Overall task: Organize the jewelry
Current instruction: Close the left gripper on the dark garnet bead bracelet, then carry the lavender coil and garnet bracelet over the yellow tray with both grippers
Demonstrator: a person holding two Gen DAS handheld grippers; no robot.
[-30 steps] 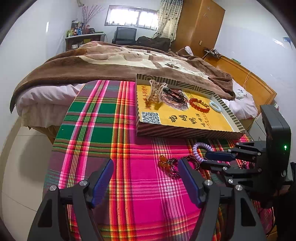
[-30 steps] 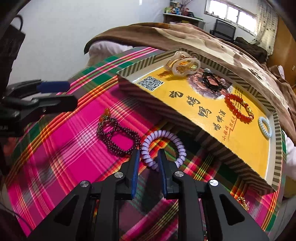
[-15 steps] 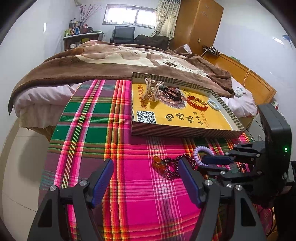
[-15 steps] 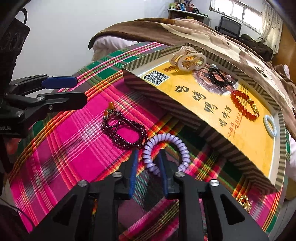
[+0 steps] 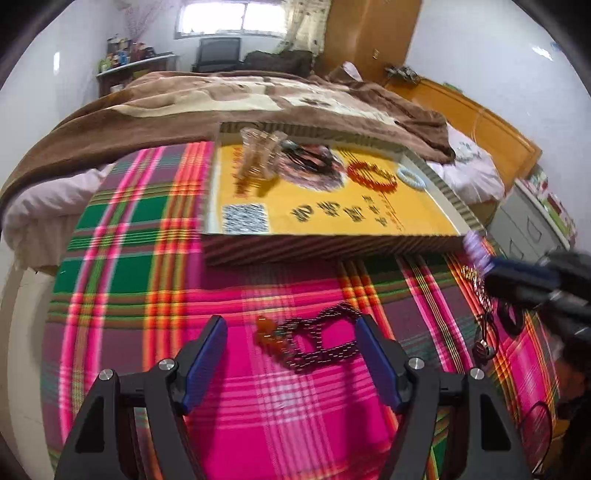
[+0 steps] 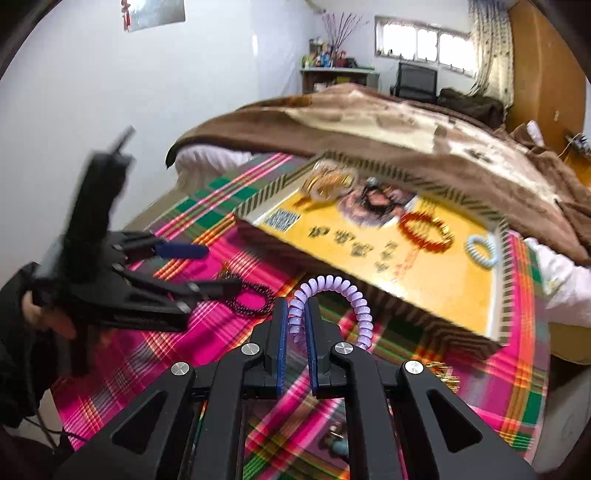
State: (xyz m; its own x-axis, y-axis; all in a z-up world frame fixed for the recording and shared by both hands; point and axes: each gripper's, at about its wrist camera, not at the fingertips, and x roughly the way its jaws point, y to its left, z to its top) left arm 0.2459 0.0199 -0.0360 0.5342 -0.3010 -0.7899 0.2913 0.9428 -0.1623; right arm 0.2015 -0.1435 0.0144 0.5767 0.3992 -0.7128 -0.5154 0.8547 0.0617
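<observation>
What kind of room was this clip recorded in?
Most likely a home bedroom. A bed under a brown blanket lies just past the plaid-covered table, a tall wooden wardrobe stands by the curtained window, and a cluttered shelf lines the far wall.

The right gripper [image 6: 295,325] pinches a lilac coil bracelet [image 6: 343,295]; the yellow tray [image 6: 461,291] lies at two o'clock.

The yellow box lid [image 5: 332,218] carries a QR code [image 5: 245,218] and black characters, blurred beyond reading.

Home bedroom: blanketed bed [image 5: 229,99], wardrobe [image 5: 369,33].
</observation>
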